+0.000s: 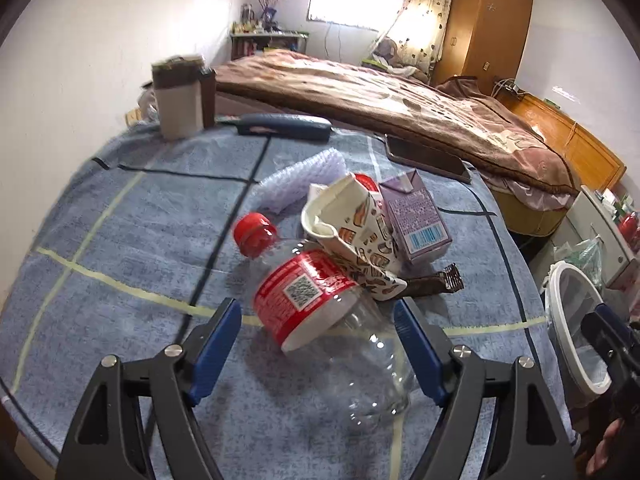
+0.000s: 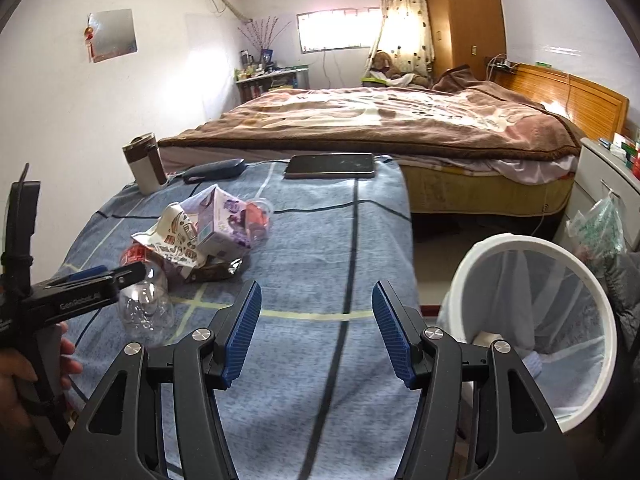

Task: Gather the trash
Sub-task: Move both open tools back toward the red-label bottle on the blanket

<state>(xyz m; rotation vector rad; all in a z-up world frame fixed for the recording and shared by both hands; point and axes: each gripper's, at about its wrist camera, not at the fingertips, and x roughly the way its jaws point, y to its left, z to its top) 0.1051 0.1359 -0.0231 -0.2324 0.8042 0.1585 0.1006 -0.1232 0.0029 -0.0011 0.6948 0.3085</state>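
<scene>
A clear plastic bottle [image 1: 304, 300] with a red label and red cap lies on its side on the blue checked tablecloth [image 1: 120, 240]. My left gripper [image 1: 316, 305] is open and straddles the bottle's body; its left pad stands apart from the bottle. Behind the bottle are a crushed paper cup [image 1: 352, 232], a purple drink carton [image 1: 416, 216], a brown wrapper [image 1: 440, 280] and bubble wrap [image 1: 304, 176]. My right gripper [image 2: 316, 286] is open over bare cloth, nothing between its fingers. A white lined bin [image 2: 536, 320] stands beside the table's right edge.
A white and brown tumbler [image 1: 180, 96], a dark blue case [image 1: 284, 126] and a dark tablet [image 2: 330, 166] lie along the table's far edge. Beyond is a bed [image 2: 380, 120] with a brown blanket. A person's hand [image 2: 24, 376] holds the left gripper.
</scene>
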